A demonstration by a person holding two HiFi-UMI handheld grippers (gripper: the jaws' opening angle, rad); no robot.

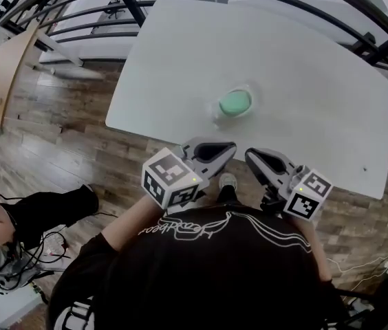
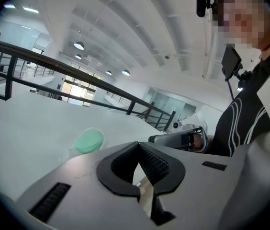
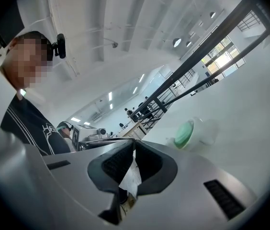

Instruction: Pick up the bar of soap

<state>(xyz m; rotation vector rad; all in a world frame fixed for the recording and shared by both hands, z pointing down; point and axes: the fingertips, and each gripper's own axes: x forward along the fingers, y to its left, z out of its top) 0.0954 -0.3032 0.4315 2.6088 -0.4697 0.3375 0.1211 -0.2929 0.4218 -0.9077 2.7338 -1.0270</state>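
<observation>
A pale green bar of soap [image 1: 235,103] lies in a clear dish near the middle of the white table [image 1: 180,60]. Both grippers hover off the table's near edge, short of the soap, over the wooden floor. My left gripper [image 1: 231,147] is shut with nothing between its jaws, and the soap [image 2: 88,141] shows ahead of it to the left. My right gripper [image 1: 250,156] is also shut and empty, with the soap [image 3: 185,134] ahead of it to the right. The two tips sit close together, pointing toward each other and the table.
A black curved railing [image 1: 77,9] runs round the table's far side. The table's front edge [image 1: 146,135] lies just ahead of the grippers. A wooden desk [image 1: 1,67] stands at the far left. A person in black [image 1: 49,208] sits on the floor at left among cables [image 1: 42,249].
</observation>
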